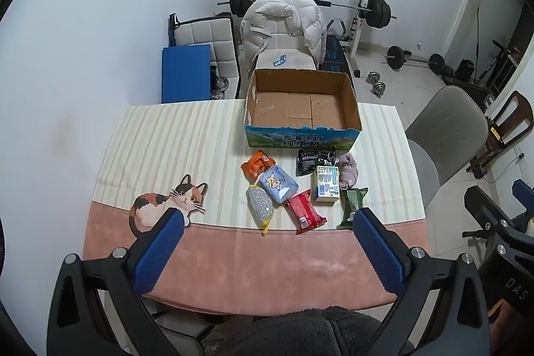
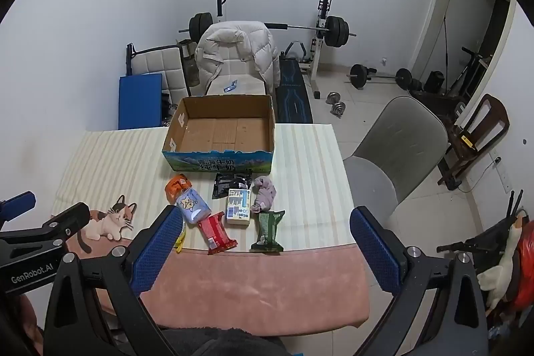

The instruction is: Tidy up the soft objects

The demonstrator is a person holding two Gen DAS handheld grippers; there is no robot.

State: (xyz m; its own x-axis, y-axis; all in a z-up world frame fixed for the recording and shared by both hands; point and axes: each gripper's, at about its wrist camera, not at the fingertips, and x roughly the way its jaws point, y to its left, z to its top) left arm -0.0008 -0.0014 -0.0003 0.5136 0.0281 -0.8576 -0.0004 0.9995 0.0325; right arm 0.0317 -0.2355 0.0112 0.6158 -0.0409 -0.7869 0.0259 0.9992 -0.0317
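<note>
An empty open cardboard box (image 1: 302,109) (image 2: 222,130) stands at the table's far side. In front of it lie several soft items: an orange packet (image 1: 257,163), a light blue pouch (image 1: 278,183), a clear beaded bag (image 1: 260,206), a red packet (image 1: 304,212), a black packet (image 1: 313,159), a white-blue carton (image 1: 327,187), a purple cloth (image 1: 348,171) and a green packet (image 1: 354,206). My left gripper (image 1: 268,217) is open and empty, held back above the pink near edge. My right gripper (image 2: 267,216) is open and empty, also short of the items.
The table has a striped cloth with a pink border (image 1: 253,259) and a cat picture (image 1: 167,202). A grey chair (image 2: 400,142) stands to the right, a jacket-draped chair (image 1: 283,29) behind the box. Weights and a barbell rack fill the back.
</note>
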